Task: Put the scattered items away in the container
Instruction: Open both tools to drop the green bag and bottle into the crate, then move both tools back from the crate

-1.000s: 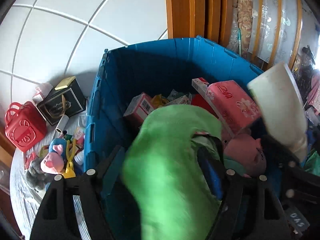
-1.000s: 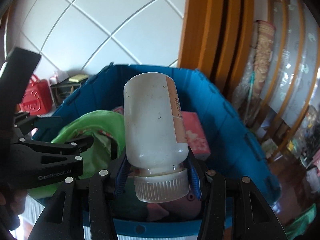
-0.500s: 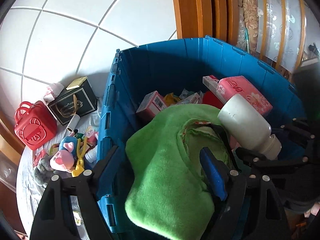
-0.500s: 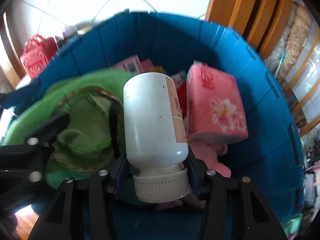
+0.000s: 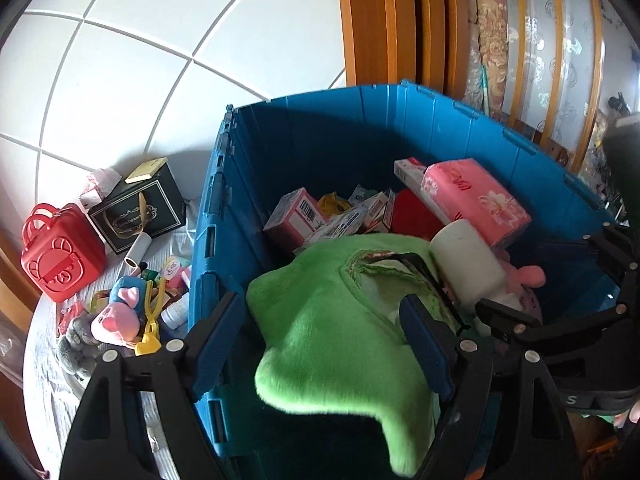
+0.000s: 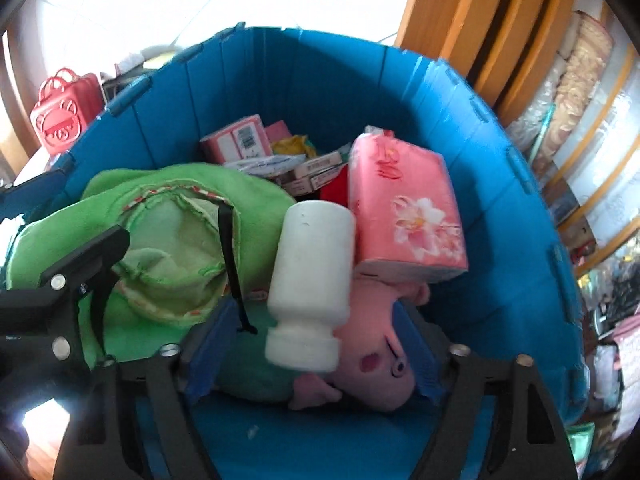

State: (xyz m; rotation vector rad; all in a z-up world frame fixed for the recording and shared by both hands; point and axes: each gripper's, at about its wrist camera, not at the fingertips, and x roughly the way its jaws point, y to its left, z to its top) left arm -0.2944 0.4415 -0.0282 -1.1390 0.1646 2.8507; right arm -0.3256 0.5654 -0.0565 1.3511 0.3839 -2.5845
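Observation:
The blue crate holds boxes, a pink tissue pack and a pink pig plush. A white bottle, cap toward the camera, is tilted loose over the pig between the jaws of my right gripper. Those jaws are opening and the pads stand clear of the bottle. In the left wrist view the bottle lies beside the tissue pack. My left gripper is spread wide at the crate's near left corner. A green plush cloth lies between its fingers, draped over the rim, with a gap at the left pad.
Left of the crate, on a white cover, lie a red pig-faced case, a black box, a pink and blue pig toy, a yellow toy and small bottles. A tiled wall and a wooden frame stand behind.
My right gripper tipped down into the crate and opened, letting the white bottle go; the bottle has tilted and slid away from the pads. The green cloth has settled lower over the crate's rim.

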